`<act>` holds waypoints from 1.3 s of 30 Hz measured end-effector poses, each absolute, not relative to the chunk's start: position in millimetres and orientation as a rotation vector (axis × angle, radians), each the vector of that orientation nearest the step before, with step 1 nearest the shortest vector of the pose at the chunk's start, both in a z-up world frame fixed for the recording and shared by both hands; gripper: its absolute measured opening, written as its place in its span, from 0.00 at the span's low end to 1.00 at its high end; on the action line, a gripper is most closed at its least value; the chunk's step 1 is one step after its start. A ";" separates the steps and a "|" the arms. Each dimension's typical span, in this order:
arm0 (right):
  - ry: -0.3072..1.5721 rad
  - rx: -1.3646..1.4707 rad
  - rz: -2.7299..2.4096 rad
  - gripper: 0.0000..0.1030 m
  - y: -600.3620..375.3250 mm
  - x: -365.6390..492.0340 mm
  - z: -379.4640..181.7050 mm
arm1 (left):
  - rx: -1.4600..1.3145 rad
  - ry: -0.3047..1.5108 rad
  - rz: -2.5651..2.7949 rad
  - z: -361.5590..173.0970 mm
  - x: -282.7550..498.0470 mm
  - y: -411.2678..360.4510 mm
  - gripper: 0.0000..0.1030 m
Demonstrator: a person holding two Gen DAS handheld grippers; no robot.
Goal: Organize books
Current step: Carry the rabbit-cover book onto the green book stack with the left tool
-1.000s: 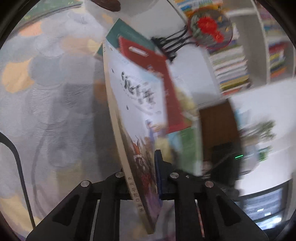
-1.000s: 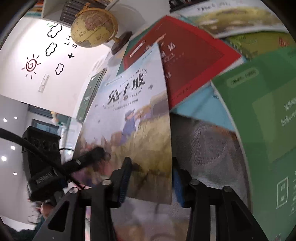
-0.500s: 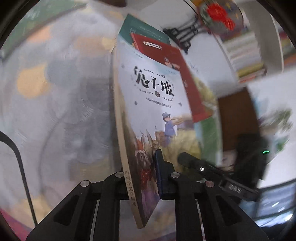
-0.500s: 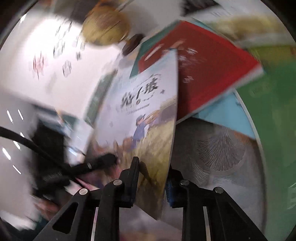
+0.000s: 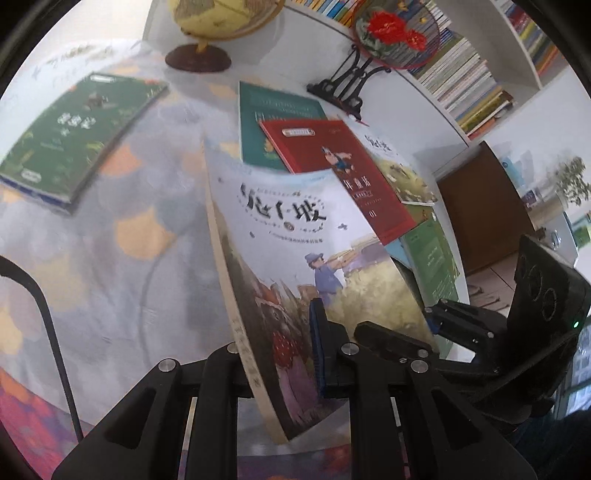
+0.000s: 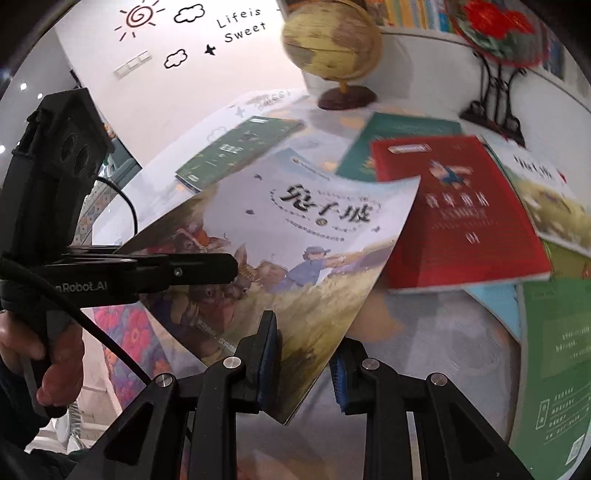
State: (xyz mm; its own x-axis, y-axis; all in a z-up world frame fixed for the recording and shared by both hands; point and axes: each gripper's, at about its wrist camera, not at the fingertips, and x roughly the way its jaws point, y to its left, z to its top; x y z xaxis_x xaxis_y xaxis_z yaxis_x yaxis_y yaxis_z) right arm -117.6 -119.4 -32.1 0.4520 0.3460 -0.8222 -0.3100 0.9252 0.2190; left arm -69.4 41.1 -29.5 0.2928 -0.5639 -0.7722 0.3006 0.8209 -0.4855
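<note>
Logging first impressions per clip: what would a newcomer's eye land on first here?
The illustrated book held up off the table, both grippers clamped on its lower edge: the left gripper near the spine, the right gripper at the other corner. Behind it a red book tops a loose pile, with a globe at the table's far edge.

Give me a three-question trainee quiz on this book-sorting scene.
1. True or false: the left gripper is shut on the white storybook.
2. Which book lies partly on the teal book? A) the red book B) a yellow book C) a black book
3. Fill in: near the fan stand, at the table's back, stands a ___.
Key: 1 true; 2 A; 3 globe.
</note>
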 end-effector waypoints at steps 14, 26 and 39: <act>0.961 0.068 0.374 0.28 5.9 -52.6 -5.1 | -0.256 1.061 -0.635 -3.8 2.8 164.3 0.13; 0.995 0.195 0.284 0.31 89.0 60.2 -42.8 | -0.284 1.101 -0.587 -49.6 111.5 243.1 0.17; 1.047 0.243 0.177 0.31 104.2 85.4 -67.9 | -0.288 1.136 -0.578 -78.8 143.7 258.7 0.26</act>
State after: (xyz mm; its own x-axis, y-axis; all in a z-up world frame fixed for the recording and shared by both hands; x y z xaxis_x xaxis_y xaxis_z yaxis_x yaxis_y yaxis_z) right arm 85.4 104.2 -67.9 0.4895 0.2593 -0.8326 -0.0293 0.9591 0.2814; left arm 143.7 258.7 -78.8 0.2964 -0.5686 -0.7674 0.2854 0.8195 -0.4970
